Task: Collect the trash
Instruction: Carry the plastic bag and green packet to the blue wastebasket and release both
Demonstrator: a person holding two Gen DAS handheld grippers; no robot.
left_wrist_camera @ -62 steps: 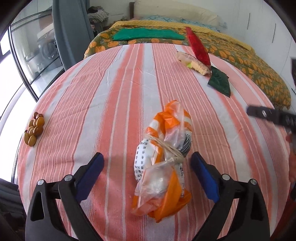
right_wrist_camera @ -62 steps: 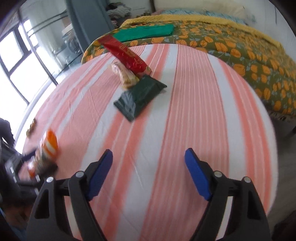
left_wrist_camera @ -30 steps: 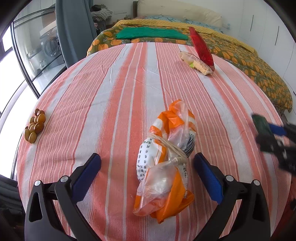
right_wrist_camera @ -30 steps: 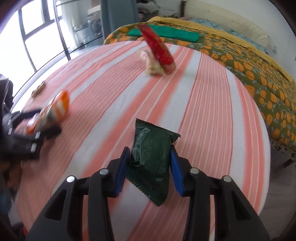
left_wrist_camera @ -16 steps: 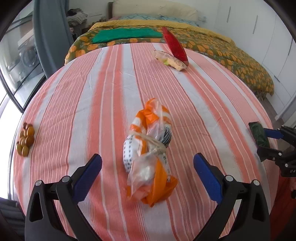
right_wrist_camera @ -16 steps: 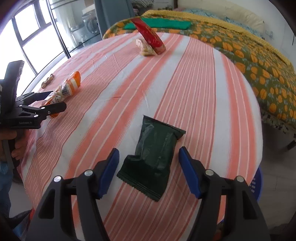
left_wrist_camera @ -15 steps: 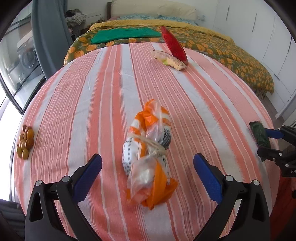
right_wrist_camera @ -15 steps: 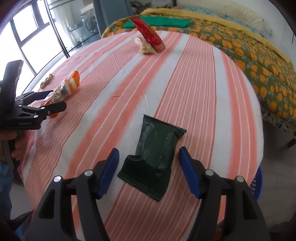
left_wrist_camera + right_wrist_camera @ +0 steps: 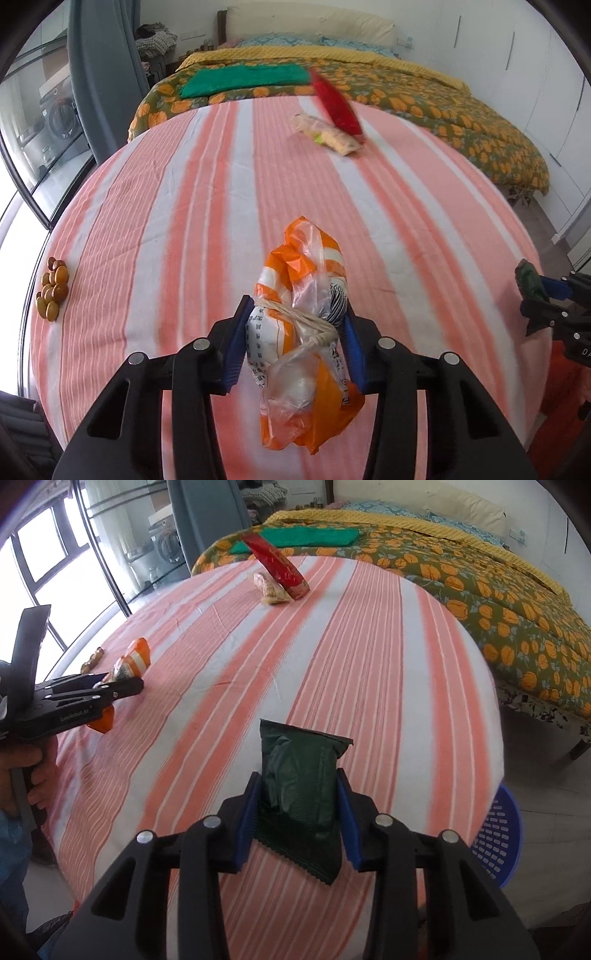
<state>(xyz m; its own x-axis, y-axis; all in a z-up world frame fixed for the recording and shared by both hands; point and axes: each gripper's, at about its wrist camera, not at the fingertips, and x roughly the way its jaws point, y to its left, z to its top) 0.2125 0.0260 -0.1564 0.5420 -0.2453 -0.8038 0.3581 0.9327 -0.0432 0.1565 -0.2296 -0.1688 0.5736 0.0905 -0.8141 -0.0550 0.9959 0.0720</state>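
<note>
Trash is in both hands now: the left gripper (image 9: 295, 341) is clamped on a tied orange bag (image 9: 304, 332), the right gripper (image 9: 299, 812) pinches a dark green packet (image 9: 301, 797), both at the near edge of the striped tabletop (image 9: 369, 646). Slippery plastic could slide out if either tilts. Blue basket (image 9: 496, 838) on the floor, right (contents hidden). A red wrapper (image 9: 279, 566) and a pale snack bag (image 9: 271, 587) wait at the far side.
</note>
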